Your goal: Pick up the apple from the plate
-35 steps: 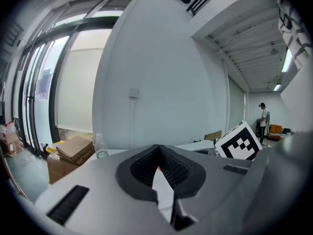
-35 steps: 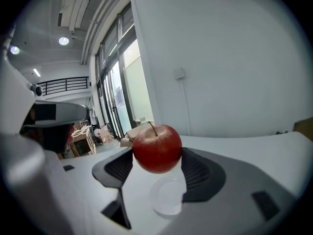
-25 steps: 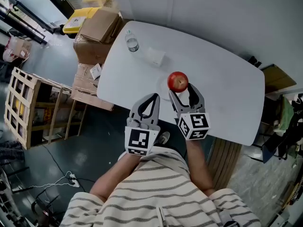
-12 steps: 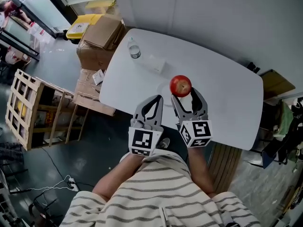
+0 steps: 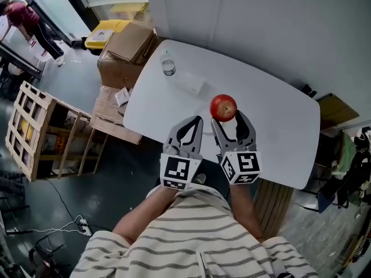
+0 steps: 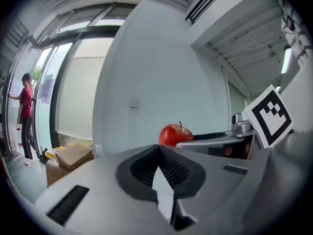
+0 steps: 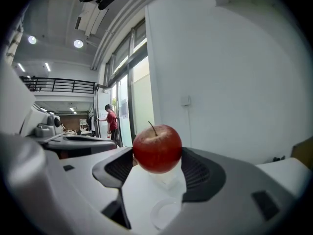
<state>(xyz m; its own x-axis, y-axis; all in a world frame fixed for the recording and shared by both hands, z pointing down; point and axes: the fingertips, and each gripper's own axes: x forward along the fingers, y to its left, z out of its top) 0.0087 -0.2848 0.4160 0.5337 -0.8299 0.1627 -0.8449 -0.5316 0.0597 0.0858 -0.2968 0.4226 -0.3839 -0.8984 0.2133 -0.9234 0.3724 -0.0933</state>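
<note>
**Head view.** A person in a striped shirt (image 5: 191, 236) held two grippers over the near edge of a white bench (image 5: 272, 103). The right gripper (image 5: 226, 116) had its fingers clenched on the two flanks of the red apple (image 5: 223, 107), which sat at the finger ends. The left gripper (image 5: 196, 120) lay just to the left of it, apart from the apple, with its fingers clenched tip to tip on nothing. Each gripper carried its marker cube at the near end. On the far left part of the bench stood a clear bottle (image 5: 168, 67), with a flat white packet (image 5: 193, 86) near it on the right. Off the bench to the left were cardboard boxes (image 5: 130, 42) and a wooden crate (image 5: 35, 126) on the floor.

**Right gripper view.** The apple (image 7: 157, 148) stood upright, stem up, pinched between the two dark ribbed pads and clear of the bench surface. Below it, a pale round plate (image 7: 155, 215) lay on the bench. A person in a red top (image 7: 111, 121) stood by the far glass doors.

**Left gripper view.** The ribbed pads met at the tip (image 6: 158, 147) with no gap. The apple (image 6: 172, 133) showed beyond them to the right, against the other gripper.
</note>
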